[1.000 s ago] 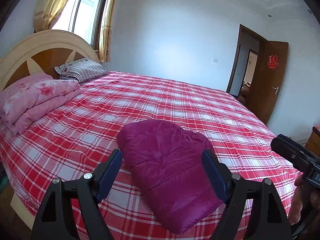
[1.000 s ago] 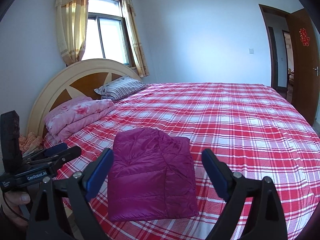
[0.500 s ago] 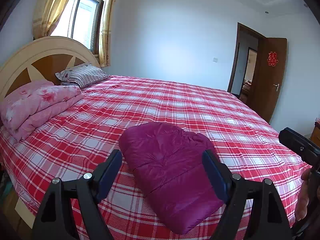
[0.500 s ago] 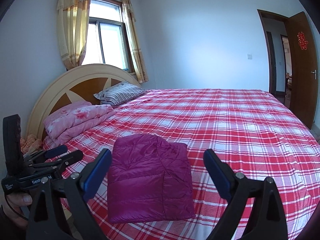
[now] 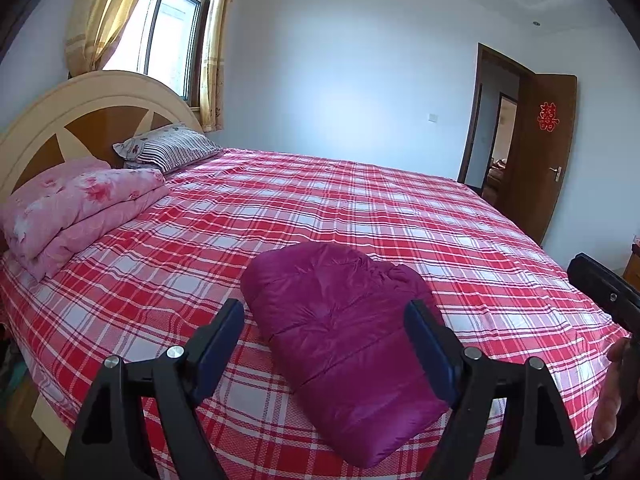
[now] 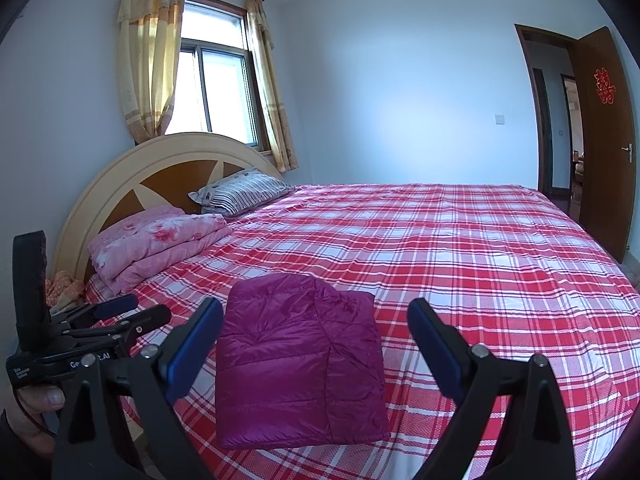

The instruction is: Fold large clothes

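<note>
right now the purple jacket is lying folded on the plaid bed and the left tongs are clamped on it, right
Not quite. The purple jacket is lying folded on the plaid bed, but the left tongs are open and off it, as the left wrist view shows.

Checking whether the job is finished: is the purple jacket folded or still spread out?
Folded. The jacket lies on the bed as a compact rectangle, no sleeves sticking out, and neither tool touches it.

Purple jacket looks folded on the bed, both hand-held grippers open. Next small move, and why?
Probably draw both back and stop. The purple jacket already lies as a compact folded rectangle on the plaid bedspread. The left hand-held gripper and right hand-held gripper are open and empty, clear of the fabric. No loose sleeve shows; the far side is hidden.
</note>
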Tool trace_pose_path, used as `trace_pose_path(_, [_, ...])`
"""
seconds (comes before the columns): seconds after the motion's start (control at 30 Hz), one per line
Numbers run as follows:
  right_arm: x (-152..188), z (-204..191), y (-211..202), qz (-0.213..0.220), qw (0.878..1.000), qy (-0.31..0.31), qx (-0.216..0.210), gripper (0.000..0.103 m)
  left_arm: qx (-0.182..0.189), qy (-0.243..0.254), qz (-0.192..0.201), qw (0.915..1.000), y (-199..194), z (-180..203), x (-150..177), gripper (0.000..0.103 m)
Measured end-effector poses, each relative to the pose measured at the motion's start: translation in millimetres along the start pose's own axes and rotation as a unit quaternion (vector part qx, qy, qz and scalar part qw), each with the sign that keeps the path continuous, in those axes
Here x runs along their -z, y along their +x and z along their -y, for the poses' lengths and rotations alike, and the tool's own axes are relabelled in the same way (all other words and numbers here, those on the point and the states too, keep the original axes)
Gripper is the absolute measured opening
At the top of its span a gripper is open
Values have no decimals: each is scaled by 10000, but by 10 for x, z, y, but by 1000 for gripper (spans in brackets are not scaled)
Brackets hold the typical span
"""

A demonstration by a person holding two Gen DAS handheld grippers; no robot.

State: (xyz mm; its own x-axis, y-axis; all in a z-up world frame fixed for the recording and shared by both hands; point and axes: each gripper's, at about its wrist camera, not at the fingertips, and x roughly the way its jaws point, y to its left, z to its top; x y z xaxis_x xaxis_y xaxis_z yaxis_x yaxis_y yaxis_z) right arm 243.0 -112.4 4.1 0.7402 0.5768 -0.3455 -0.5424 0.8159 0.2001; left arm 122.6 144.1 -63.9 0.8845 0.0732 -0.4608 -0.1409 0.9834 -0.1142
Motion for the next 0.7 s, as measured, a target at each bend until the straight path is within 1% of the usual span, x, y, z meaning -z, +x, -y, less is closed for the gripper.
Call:
trace_pose_path(0.17, [3, -12, -26, 58, 10000, 9, -10, 96, -60, -46, 59, 10000, -23, -21, -19, 84])
trace_pose_path(0.23, [-1, -12, -35, 81, 10000, 4, -15, 96, -71, -37, 111, 9999, -44, -24, -26, 93])
trace_pose_path(0.4, [0, -16, -66, 138, 9999, 8, -52, 96, -235, 97, 259, 9993, -96, -5, -45, 94])
trace_pose_path(0.5, [0, -32, -82, 167, 9998, -10, -64, 96, -290, 156, 297, 9990, -104, 16, -48, 98])
trace_pose_path(0.7, [19, -57, -77, 129, 9999, -26, -73, 96, -374, 196, 309, 9986, -82, 18, -37, 99])
